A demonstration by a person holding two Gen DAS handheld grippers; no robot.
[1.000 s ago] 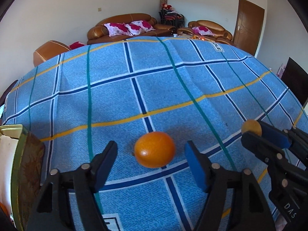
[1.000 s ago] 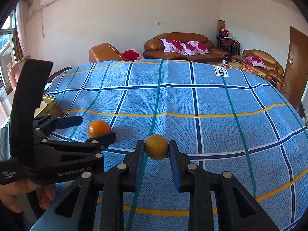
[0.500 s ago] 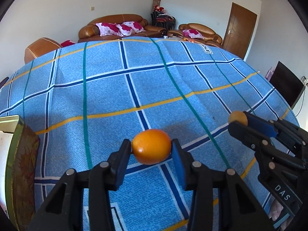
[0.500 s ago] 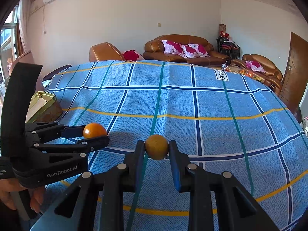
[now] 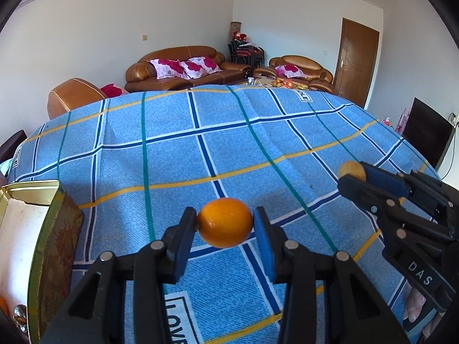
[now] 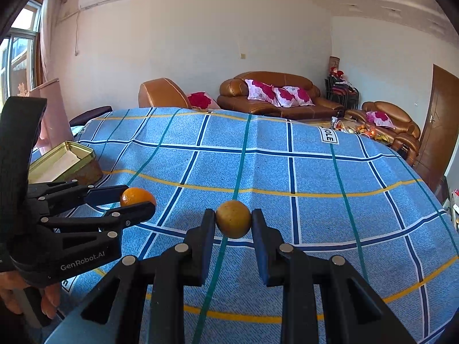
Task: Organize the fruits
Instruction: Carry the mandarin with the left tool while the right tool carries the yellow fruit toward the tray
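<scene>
My left gripper (image 5: 225, 223) is shut on a bright orange (image 5: 225, 223), which hangs lifted a little above the blue checked cloth (image 5: 229, 143). From the right wrist view the same orange (image 6: 137, 196) shows between the left gripper's (image 6: 137, 197) pads at the left. A smaller yellow-brown fruit (image 6: 233, 219) is pinched by my right gripper (image 6: 233, 220), also off the cloth. In the left wrist view that fruit (image 5: 351, 169) sticks out of the right gripper (image 5: 355, 176) at the right edge.
A gold open tin box (image 5: 43, 243) stands on the cloth at the near left, also seen as the tin box (image 6: 64, 162) in the right wrist view. Something small and orange lies low in its corner. Sofas (image 5: 186, 68) and a door (image 5: 358, 60) lie beyond the table.
The left gripper closed on the orange, which lay between its open jaws a second ago, and raised it off the cloth. The right gripper kept its fruit and hardly moved.
</scene>
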